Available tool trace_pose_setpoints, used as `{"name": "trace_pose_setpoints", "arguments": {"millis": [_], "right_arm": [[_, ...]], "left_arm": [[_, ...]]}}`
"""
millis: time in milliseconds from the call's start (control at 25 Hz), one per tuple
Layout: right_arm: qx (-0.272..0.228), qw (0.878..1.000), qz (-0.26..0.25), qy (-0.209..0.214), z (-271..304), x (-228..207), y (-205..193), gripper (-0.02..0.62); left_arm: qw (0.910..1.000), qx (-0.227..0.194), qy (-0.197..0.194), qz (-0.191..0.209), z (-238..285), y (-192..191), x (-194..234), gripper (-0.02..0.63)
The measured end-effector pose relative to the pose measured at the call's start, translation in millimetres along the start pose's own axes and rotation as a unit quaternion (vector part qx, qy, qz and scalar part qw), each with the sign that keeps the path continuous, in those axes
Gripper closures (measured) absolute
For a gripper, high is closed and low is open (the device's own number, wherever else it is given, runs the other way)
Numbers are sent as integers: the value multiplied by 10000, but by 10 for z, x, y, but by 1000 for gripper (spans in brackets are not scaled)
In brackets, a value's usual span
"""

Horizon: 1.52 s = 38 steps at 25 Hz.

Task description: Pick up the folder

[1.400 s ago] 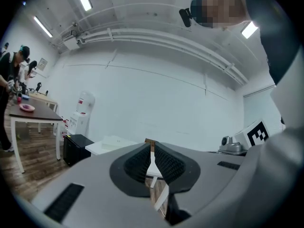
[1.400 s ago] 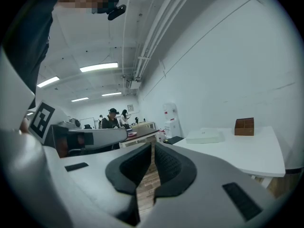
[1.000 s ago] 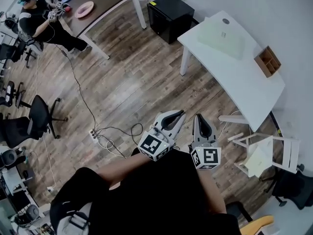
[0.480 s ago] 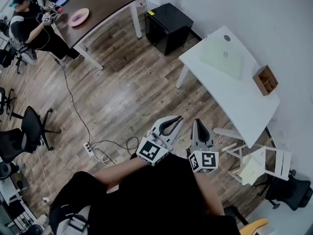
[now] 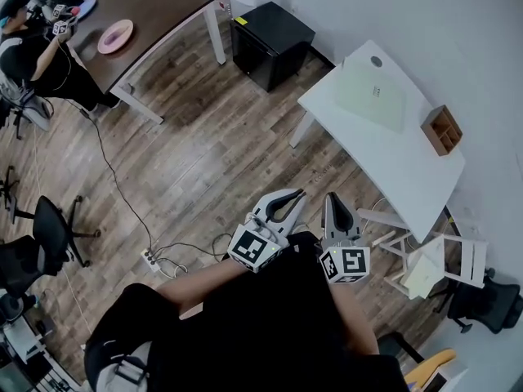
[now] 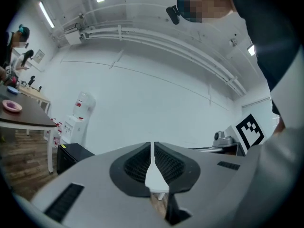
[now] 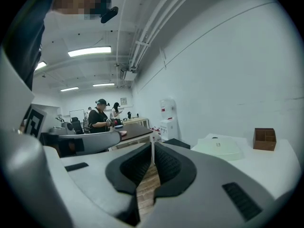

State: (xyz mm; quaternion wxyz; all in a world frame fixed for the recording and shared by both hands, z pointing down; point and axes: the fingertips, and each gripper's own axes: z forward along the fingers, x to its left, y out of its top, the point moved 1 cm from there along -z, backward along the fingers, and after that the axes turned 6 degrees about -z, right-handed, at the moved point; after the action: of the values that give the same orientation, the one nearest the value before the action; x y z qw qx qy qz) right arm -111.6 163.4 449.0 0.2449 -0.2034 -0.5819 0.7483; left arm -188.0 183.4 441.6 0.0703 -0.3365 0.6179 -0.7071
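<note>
Head view: the left gripper (image 5: 294, 194) and right gripper (image 5: 332, 196) are held side by side above the floor (image 5: 204, 153), both with jaws pressed together and empty. The folder (image 5: 372, 96) lies flat on the white table (image 5: 404, 174), well apart from them.

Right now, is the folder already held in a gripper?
No, the folder lies flat on the white table, untouched.
</note>
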Motion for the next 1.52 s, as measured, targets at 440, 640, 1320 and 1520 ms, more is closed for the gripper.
{"name": "trace_pose_setpoints", "arguments": {"millis": [440, 640, 1320, 1520], "right_arm": [[-250, 9991, -307, -176, 373, -192, 179, 554], [-321, 9989, -156, -289, 603, -489, 207, 555], [60, 9957, 615, -694, 1680, -2485, 144, 554], [278, 9913, 998, -809, 1879, -3111, -46, 554]], "left_arm": [[9997, 30, 211, -123, 288, 145, 410, 572], [9996, 120, 196, 138, 555, 212, 555, 572], [9964, 715, 464, 35, 2622, 167, 1364, 572], [9940, 1076, 202, 32, 3321, -47, 1482, 584]]}}
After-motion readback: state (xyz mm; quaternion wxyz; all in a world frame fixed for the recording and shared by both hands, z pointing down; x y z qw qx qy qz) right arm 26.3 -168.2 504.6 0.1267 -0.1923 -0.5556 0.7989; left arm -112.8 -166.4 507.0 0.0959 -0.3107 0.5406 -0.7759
